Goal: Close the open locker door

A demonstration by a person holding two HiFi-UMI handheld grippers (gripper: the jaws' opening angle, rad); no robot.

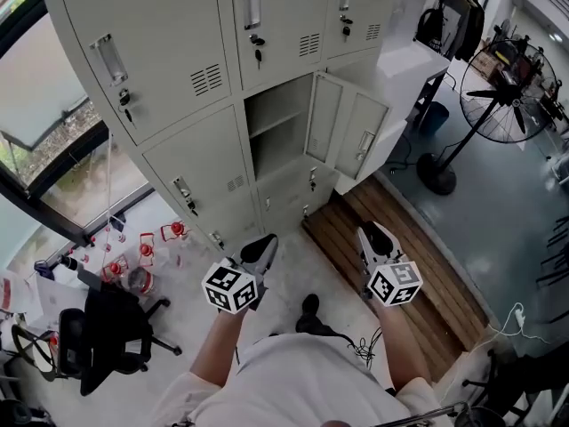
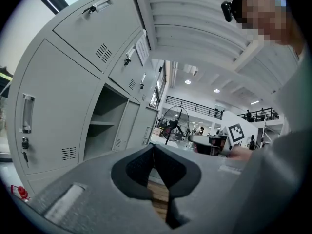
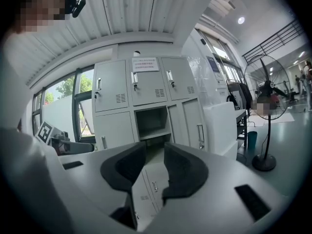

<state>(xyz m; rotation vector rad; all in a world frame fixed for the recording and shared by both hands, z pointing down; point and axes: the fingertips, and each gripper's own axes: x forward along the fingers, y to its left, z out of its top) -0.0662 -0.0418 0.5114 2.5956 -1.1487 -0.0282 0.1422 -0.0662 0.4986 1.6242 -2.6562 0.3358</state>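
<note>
Distance is what the head view shows first. The locker door (image 1: 348,132) stands well ahead of both my grippers. It is upright and swung wide to the right of its open compartment (image 1: 276,132), hinged on the compartment side, with its handle (image 1: 364,142) at the free edge. My right gripper (image 1: 375,238) sits nearer that edge than my left gripper (image 1: 259,250), so I judge the push falls to the right one. A white cabinet (image 1: 413,69) stands just beyond the free edge, leaving little room behind the door. Wooden decking (image 1: 400,256) covers the floor below it, and a fan (image 1: 502,96) is well off to the right.

In the left gripper view, my left gripper (image 2: 153,147) has its jaws pressed together with nothing in them. The door (image 2: 135,127) lies up and left of them, far off.

In the right gripper view, my right gripper (image 3: 155,152) has its jaws partway apart and empty. The compartment (image 3: 152,122) sits straight above the gap, with the door (image 3: 186,123) just right of that line. I would likely need to reach right past the handle edge, then sweep left.
</note>
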